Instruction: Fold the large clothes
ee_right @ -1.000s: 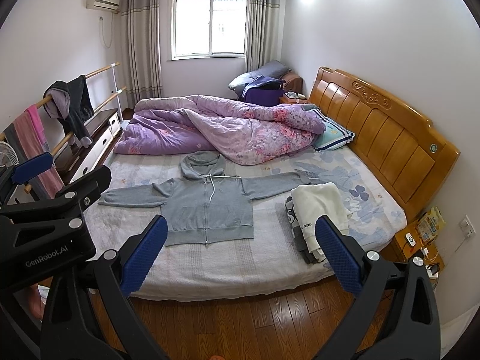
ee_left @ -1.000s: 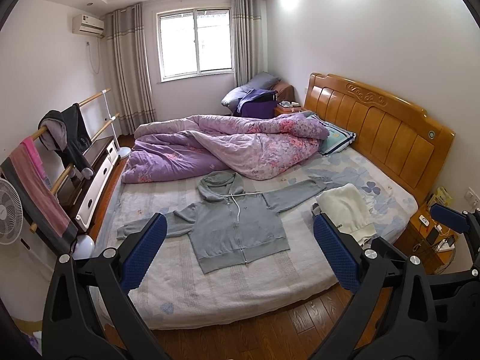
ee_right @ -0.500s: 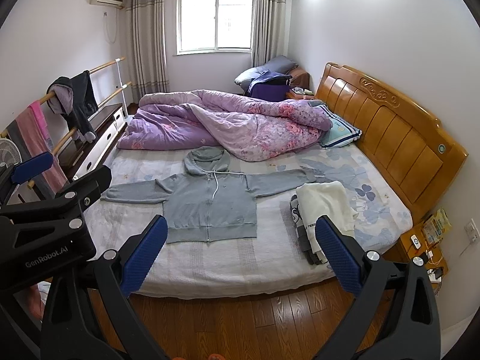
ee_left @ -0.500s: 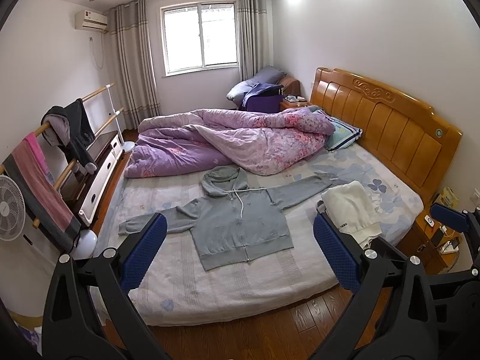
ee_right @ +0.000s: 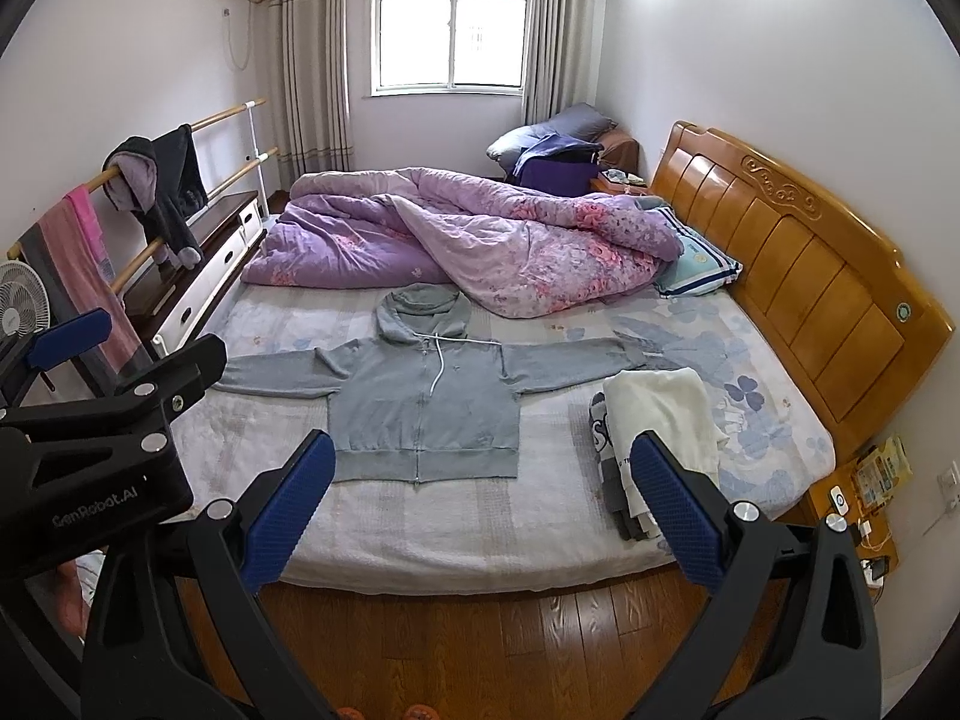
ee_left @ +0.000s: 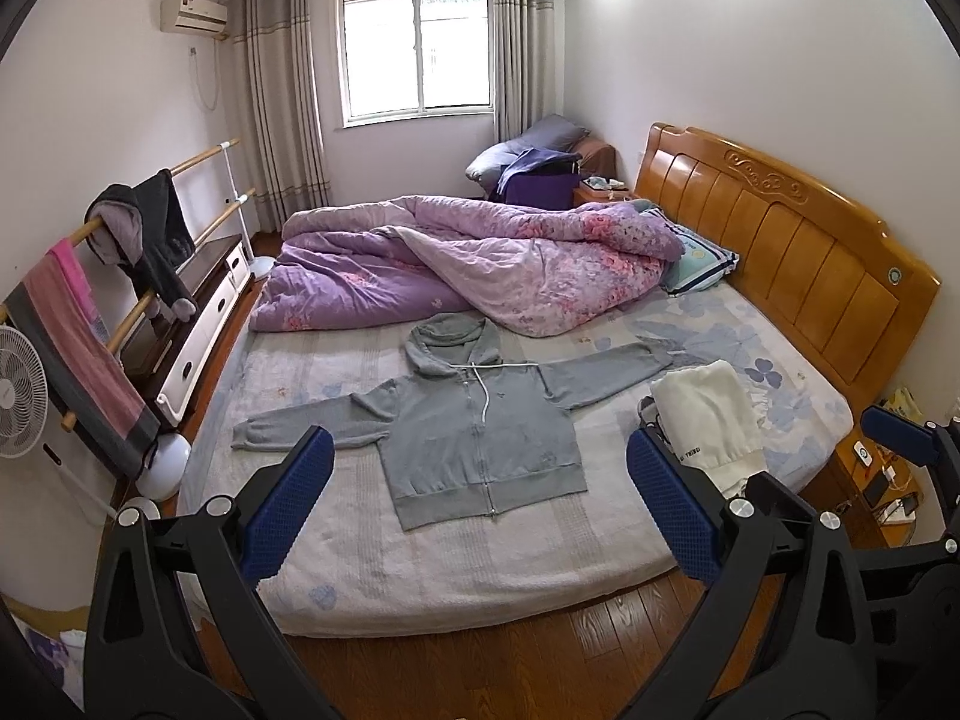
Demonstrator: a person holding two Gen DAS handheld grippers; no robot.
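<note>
A grey zip hoodie (ee_left: 474,426) (ee_right: 423,405) lies flat on the bed, front up, both sleeves spread out sideways, hood toward the quilt. My left gripper (ee_left: 480,510) is open and empty, held over the floor short of the bed's near edge. My right gripper (ee_right: 480,510) is open and empty, also over the floor before the bed. The left gripper's body shows at the left of the right wrist view (ee_right: 90,450).
A stack of folded clothes with a cream piece on top (ee_left: 708,420) (ee_right: 660,420) lies right of the hoodie. A purple quilt (ee_left: 468,264) fills the far half of the bed. Wooden headboard (ee_left: 780,252) at right, nightstand (ee_right: 852,510), clothes rail (ee_left: 120,276) and fan (ee_left: 18,402) at left.
Both grippers have drawn back and tilted up a little; the bed sits lower and farther in both views. The hoodie has not moved.
</note>
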